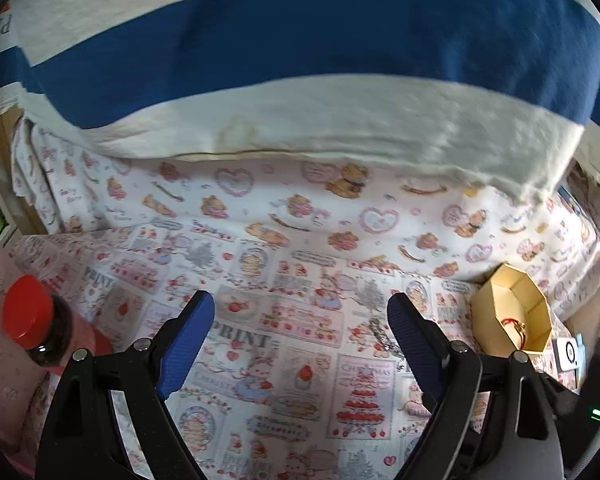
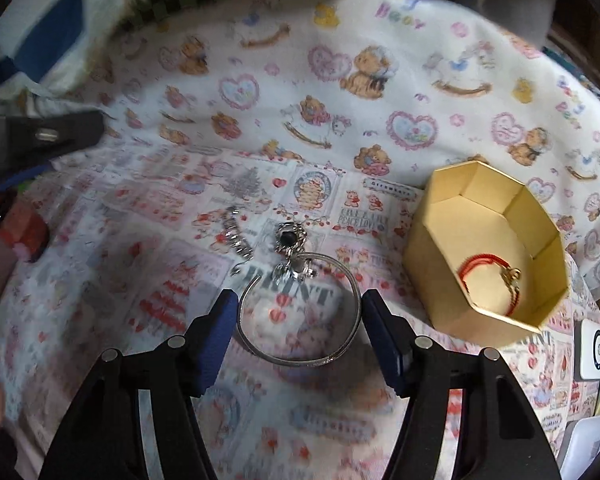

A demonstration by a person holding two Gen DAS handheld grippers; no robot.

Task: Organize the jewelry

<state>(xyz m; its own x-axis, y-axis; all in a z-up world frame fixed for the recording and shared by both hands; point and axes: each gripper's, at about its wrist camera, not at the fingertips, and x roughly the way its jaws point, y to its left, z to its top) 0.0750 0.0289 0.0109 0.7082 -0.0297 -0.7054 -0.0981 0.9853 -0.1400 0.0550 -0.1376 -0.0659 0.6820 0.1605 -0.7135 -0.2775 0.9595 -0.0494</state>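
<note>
Printed cloth (image 2: pixel 140 320) | right tool (image 2: pixel 298 312) open around silver bangle (image 2: pixel 300 356) | left tool (image 1: pixel 300 320) open, empty

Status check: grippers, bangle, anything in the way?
Left gripper open, empty. Right gripper open, astride silver bangle, not pinching. Red bracelet in box. Chain nearby, path clear.

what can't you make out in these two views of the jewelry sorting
- Left wrist view: silver chain, mostly hidden behind the left gripper's finger.
- Right wrist view: whether the right gripper's pads touch the silver bangle; blur.
- Right wrist view: red bracelet's clasp, too small.
- Left wrist view: bottle label, cut off.
</note>
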